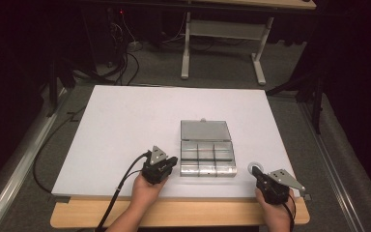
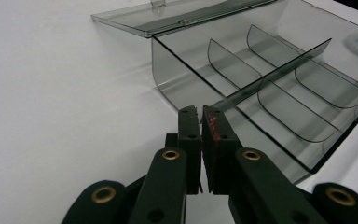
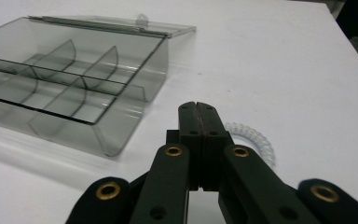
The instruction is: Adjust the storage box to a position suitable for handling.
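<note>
Left tongs (image 2: 200,116): jaws nearly together, only a thin slit between them, nothing held. They sat at the near left corner of the clear box (image 1: 207,153), tips just beside its wall; whether they touched it I couldn't tell. Left hand (image 1: 147,188) came in over the near edge of the tabletop (image 1: 125,121).

Right tongs (image 3: 199,112): jaws pressed flat together, empty. A coiled translucent ring (image 3: 254,140) lay on the tabletop right behind the tips, partly hidden by them; contact unclear. In the high view the ring (image 1: 255,167) lay just right of the box's near right corner, with the right tongs (image 1: 261,178) immediately on its near side, close to the tabletop's near right corner.

Hard to read: the ring was washed out against the white surface, and its near part was covered by the jaws in the right gripper view. Box contents were hard to judge through the smoky plastic.

Box: grey-tinted transparent plastic, lid (image 1: 206,130) swung fully open and lying flat on the far side, small latch tab on its far edge. Inside were dividers forming two rows of three compartments. It sat right of centre, toward the near edge of the tabletop.
</note>
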A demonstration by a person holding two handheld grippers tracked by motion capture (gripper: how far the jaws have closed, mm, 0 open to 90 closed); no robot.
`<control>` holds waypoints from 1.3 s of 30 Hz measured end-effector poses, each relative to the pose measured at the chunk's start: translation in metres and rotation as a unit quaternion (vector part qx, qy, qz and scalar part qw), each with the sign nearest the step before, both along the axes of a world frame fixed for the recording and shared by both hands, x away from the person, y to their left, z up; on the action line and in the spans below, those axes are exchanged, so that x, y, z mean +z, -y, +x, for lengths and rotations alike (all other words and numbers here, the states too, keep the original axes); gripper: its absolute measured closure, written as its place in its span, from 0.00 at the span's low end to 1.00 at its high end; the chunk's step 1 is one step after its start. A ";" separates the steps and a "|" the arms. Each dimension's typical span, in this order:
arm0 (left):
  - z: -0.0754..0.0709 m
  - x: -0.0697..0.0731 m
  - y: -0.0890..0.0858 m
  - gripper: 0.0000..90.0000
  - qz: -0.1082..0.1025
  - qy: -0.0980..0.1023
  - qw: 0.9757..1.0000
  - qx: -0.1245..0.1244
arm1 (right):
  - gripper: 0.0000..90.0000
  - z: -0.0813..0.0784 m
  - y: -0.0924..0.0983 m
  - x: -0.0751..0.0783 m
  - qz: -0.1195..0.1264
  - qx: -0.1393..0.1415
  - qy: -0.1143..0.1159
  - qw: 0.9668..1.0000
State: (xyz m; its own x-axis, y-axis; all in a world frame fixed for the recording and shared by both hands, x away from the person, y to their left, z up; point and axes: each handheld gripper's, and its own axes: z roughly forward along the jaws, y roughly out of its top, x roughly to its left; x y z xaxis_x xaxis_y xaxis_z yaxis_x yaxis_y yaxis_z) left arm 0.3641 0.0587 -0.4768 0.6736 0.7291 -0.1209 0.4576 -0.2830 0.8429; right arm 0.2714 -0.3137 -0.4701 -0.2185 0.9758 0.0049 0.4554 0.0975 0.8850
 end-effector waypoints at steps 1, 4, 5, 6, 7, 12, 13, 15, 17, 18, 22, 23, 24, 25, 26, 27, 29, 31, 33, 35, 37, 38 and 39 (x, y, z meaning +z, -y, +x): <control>0.000 0.000 -0.003 0.96 0.003 0.002 1.000 0.001 | 1.00 0.000 0.002 -0.001 0.001 -0.003 -0.001 1.000; -0.001 -0.001 -0.014 0.95 0.009 0.010 1.000 0.010 | 1.00 0.000 0.009 -0.003 0.002 -0.011 -0.005 1.000; -0.001 -0.001 -0.019 0.94 0.007 0.012 1.000 0.011 | 1.00 0.000 0.010 -0.003 0.002 -0.014 -0.005 1.000; -0.001 -0.001 -0.025 0.92 0.004 0.014 1.000 0.012 | 1.00 0.000 0.012 -0.004 0.002 -0.015 -0.005 1.000; -0.001 -0.001 -0.032 0.91 0.007 0.017 1.000 0.016 | 1.00 0.000 0.013 -0.004 0.002 -0.018 -0.006 1.000; -0.002 0.001 -0.071 0.85 0.043 0.042 0.997 0.052 | 1.00 0.001 0.018 -0.008 0.000 -0.028 -0.014 1.000; -0.001 0.001 -0.079 0.83 0.054 0.046 0.996 0.062 | 1.00 0.001 0.018 -0.008 0.000 -0.028 -0.014 0.999; 0.000 0.001 -0.097 0.80 0.065 0.050 0.994 0.078 | 0.99 0.001 0.019 -0.009 0.000 -0.028 -0.015 0.999; 0.003 0.000 -0.113 0.74 0.074 0.051 0.991 0.096 | 0.98 0.001 0.018 -0.009 -0.003 -0.030 -0.018 0.999; 0.004 0.000 -0.120 0.71 0.078 0.051 0.990 0.102 | 0.97 0.002 0.017 -0.010 -0.003 -0.030 -0.020 0.999; 0.008 -0.001 -0.139 0.63 0.087 0.048 0.989 0.108 | 0.95 0.005 0.014 -0.011 -0.006 -0.032 -0.031 0.999; 0.009 -0.002 -0.142 0.62 0.086 0.046 0.989 0.110 | 0.95 0.007 0.013 -0.011 -0.005 -0.034 -0.034 0.999; 0.010 -0.002 -0.144 0.62 0.087 0.046 0.989 0.109 | 0.95 0.008 0.013 -0.010 -0.007 -0.034 -0.037 0.999; 0.010 -0.003 -0.146 0.61 0.086 0.047 0.989 0.108 | 0.95 0.009 0.013 -0.008 -0.011 -0.035 -0.040 0.999; 0.010 -0.004 -0.148 0.61 0.085 0.049 0.989 0.108 | 0.94 0.010 0.012 -0.006 -0.017 -0.036 -0.044 0.998; 0.010 -0.006 -0.149 0.61 0.083 0.051 0.989 0.108 | 0.94 0.010 0.011 -0.004 -0.023 -0.037 -0.049 0.998; 0.010 -0.007 -0.152 0.59 0.075 0.046 0.990 0.106 | 0.93 0.011 0.011 -0.001 -0.026 -0.034 -0.059 0.997; 0.010 -0.007 -0.154 0.59 0.064 0.048 0.991 0.107 | 0.93 0.013 0.013 0.002 -0.023 -0.030 -0.074 0.997; 0.011 -0.008 -0.156 0.59 0.052 0.042 0.992 0.107 | 0.93 0.015 0.013 0.005 -0.029 -0.028 -0.087 0.995; 0.011 -0.008 -0.157 0.58 0.046 0.041 0.992 0.106 | 0.92 0.018 0.012 0.007 -0.035 -0.026 -0.100 0.994; 0.010 -0.008 -0.157 0.57 0.049 0.041 0.992 0.104 | 0.92 0.020 0.012 0.008 -0.041 -0.023 -0.112 0.993; 0.011 -0.008 -0.156 0.57 0.053 0.042 0.992 0.103 | 0.92 0.021 0.011 0.009 -0.040 -0.022 -0.118 0.992; 0.012 -0.007 -0.155 0.57 0.056 0.039 0.992 0.102 | 0.92 0.023 0.012 0.009 -0.041 -0.019 -0.125 0.991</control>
